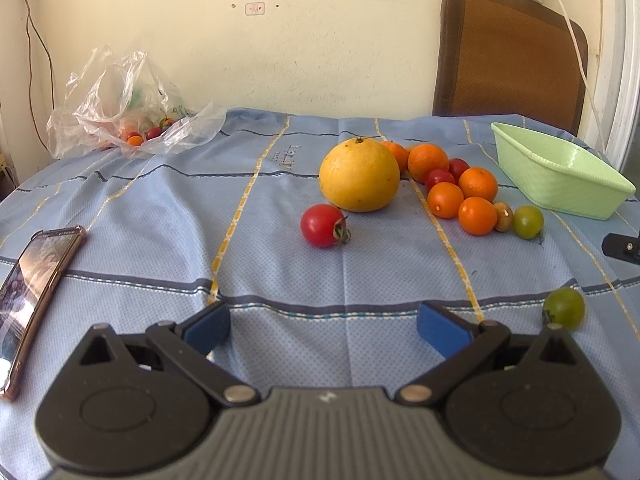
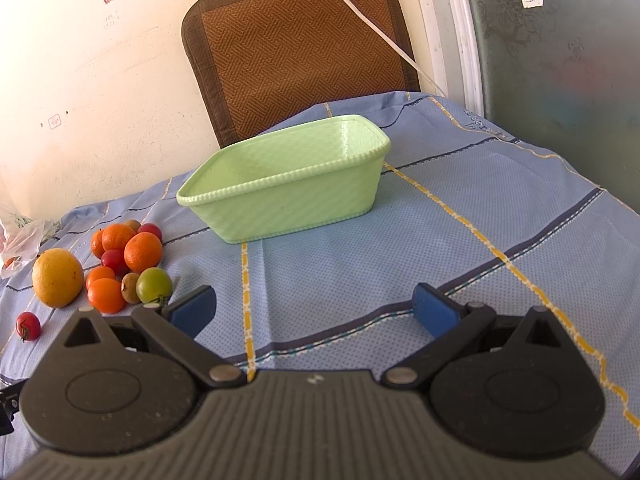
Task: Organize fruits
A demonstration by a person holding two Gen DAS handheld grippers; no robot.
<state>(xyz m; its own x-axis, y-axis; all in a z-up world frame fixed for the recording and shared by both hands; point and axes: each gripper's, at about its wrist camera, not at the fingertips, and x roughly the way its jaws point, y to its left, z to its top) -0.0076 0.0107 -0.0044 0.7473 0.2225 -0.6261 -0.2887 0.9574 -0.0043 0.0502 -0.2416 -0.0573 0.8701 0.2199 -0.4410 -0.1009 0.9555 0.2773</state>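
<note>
Roughly 5 oranges (image 1: 444, 199), 1 basket (image 1: 560, 176) (2 green tomatoes (image 1: 528, 222)).

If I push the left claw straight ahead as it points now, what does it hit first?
Probably the red tomato, lying almost dead ahead of the open left claw, with bare tablecloth between. The big yellow citrus sits just behind it. Depth is uncertain through the fisheye.

Little legible print

Faint dark lettering woven into the blue tablecloth (image 1: 295, 152) over the desk, behind the big yellow fruit (too blurred to spell out). Same kind of mark on the cloth's far right edge in the right wrist view, also unreadable. Small red-printed sticker (image 1: 255, 8) on the wall, characters too small. Faint digits on the wall (image 2: 109, 22), not decipherable.
</note>
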